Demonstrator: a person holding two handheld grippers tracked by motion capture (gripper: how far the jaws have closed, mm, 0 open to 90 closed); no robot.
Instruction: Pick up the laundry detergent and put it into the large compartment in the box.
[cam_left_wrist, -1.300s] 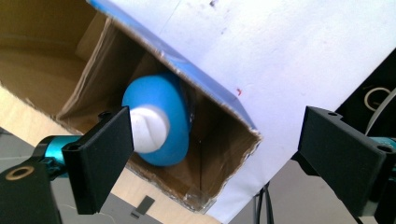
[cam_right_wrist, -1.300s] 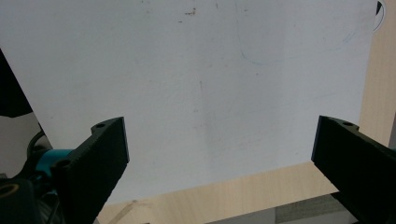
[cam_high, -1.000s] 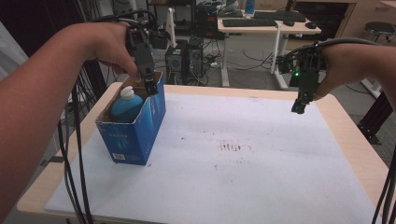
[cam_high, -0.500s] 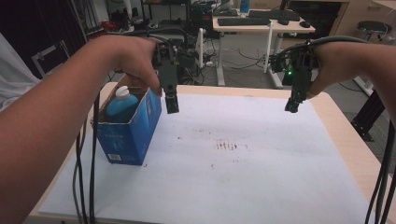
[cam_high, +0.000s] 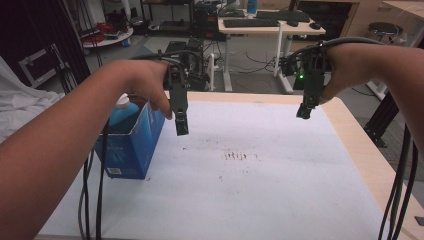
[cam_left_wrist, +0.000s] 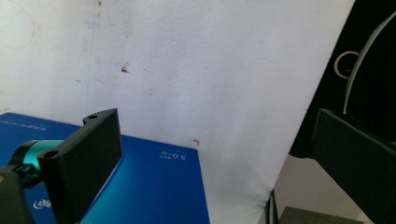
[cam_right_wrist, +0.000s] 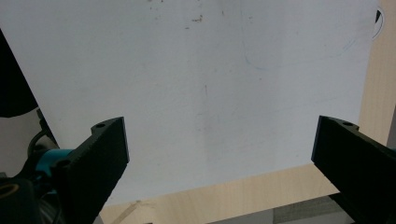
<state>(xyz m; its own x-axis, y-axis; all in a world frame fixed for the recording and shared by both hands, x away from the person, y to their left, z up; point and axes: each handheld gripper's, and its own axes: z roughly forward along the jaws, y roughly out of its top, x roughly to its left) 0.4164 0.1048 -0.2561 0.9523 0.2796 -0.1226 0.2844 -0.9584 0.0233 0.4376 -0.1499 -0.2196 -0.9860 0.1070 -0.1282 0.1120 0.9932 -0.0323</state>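
Both my left gripper (cam_high: 182, 128) and right gripper (cam_high: 303, 112) hang empty with jaws spread above the white desk (cam_high: 280, 200), and the blue box (cam_high: 131, 147) at left-centre of the frame could tip if my left forearm brushes it.

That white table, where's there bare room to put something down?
Most of the white sheet is bare: the whole stretch from the blue box across to the wooden right edge. It's crowded only at the left, where the box holds a bottle.

Black claws (cam_high: 181, 125), teal fittings, trailing black cables (cam_high: 95, 200)
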